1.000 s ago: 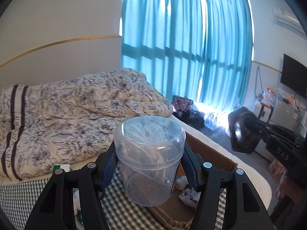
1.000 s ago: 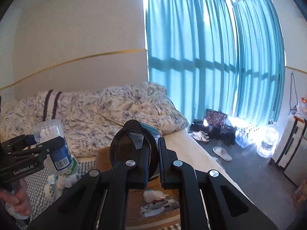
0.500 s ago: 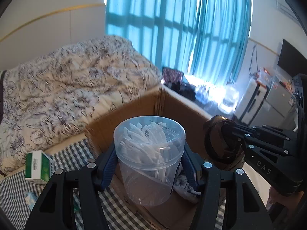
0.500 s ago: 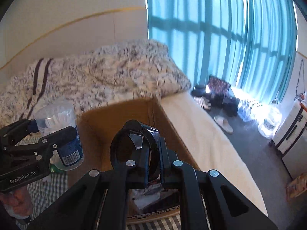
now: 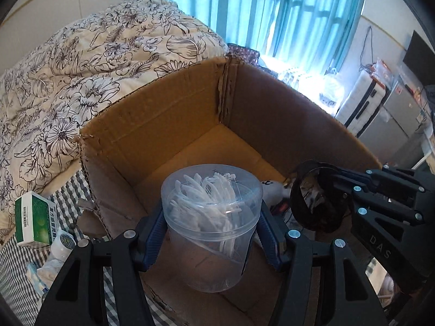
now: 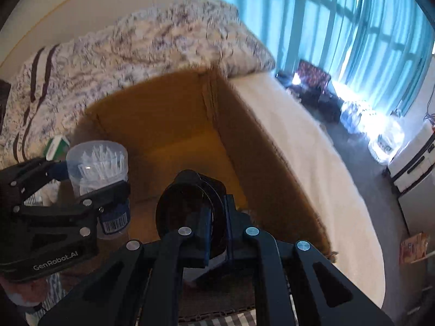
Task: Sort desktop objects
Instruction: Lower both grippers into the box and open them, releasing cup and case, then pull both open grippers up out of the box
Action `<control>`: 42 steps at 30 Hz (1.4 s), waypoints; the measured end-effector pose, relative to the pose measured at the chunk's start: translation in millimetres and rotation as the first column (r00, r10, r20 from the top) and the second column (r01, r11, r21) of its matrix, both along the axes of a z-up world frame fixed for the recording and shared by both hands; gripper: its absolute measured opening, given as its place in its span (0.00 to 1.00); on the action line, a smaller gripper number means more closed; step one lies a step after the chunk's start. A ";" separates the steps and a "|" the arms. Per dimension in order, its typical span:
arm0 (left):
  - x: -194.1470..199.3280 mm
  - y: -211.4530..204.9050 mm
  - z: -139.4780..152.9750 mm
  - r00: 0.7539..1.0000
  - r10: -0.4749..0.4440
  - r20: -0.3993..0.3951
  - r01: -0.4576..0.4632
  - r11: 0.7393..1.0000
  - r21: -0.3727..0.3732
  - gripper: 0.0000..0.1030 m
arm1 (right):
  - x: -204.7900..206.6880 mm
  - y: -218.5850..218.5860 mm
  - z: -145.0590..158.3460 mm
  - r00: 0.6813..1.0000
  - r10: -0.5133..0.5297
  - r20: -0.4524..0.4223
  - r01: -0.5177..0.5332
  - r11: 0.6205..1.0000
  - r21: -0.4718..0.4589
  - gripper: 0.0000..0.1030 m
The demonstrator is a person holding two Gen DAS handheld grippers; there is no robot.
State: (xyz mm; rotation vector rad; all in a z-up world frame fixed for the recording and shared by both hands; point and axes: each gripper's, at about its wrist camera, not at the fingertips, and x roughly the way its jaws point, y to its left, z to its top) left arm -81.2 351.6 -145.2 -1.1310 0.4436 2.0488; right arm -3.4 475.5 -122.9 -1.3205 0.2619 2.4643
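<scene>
My left gripper (image 5: 213, 233) is shut on a clear plastic jar (image 5: 210, 217) full of white floss picks and holds it over the open cardboard box (image 5: 168, 119). The jar also shows in the right wrist view (image 6: 98, 163), with a barcode label low on its side. My right gripper (image 6: 216, 228) is shut on a round black disc-shaped object (image 6: 187, 209) and holds it over the box's right part; it shows in the left wrist view (image 5: 315, 198) too. Both grippers sit side by side above the box's opening.
A green and white medicine box (image 5: 32, 218) and small packets (image 5: 58, 247) lie on the checked cloth (image 5: 16, 266) left of the box. Small items (image 5: 272, 190) lie on the box floor. A floral quilt (image 5: 81, 62) lies behind; a suitcase (image 5: 364, 100) stands at right.
Both grippers have tilted down and moved forward over the cardboard box, so its inside now fills the views. Each keeps hold of its object.
</scene>
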 end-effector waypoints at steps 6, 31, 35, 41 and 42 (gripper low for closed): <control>3.0 -0.1 2.7 1.000 0.003 -0.010 -0.003 1.000 -0.012 0.63 | -4.7 -1.9 -6.0 1.000 0.001 0.029 -0.001 1.000 0.005 0.10; 32.6 -64.8 114.4 0.974 0.105 -0.201 -0.061 0.974 0.217 0.70 | 43.3 -26.6 77.8 0.974 -0.049 -0.223 0.063 0.996 0.059 0.64; 39.5 -81.6 127.0 0.964 0.130 -0.232 -0.075 0.970 0.230 0.70 | 49.3 -36.8 91.5 0.966 -0.034 -0.256 0.056 0.995 0.080 0.64; 51.4 -109.4 139.0 0.944 0.176 -0.279 -0.104 0.962 0.254 0.74 | 56.7 -50.7 104.2 0.954 -0.006 -0.300 0.036 0.995 0.096 0.64; 53.2 -113.8 139.5 0.941 0.184 -0.284 -0.111 0.960 0.257 0.75 | 57.1 -53.9 104.7 0.953 -0.001 -0.303 0.031 0.995 0.096 0.64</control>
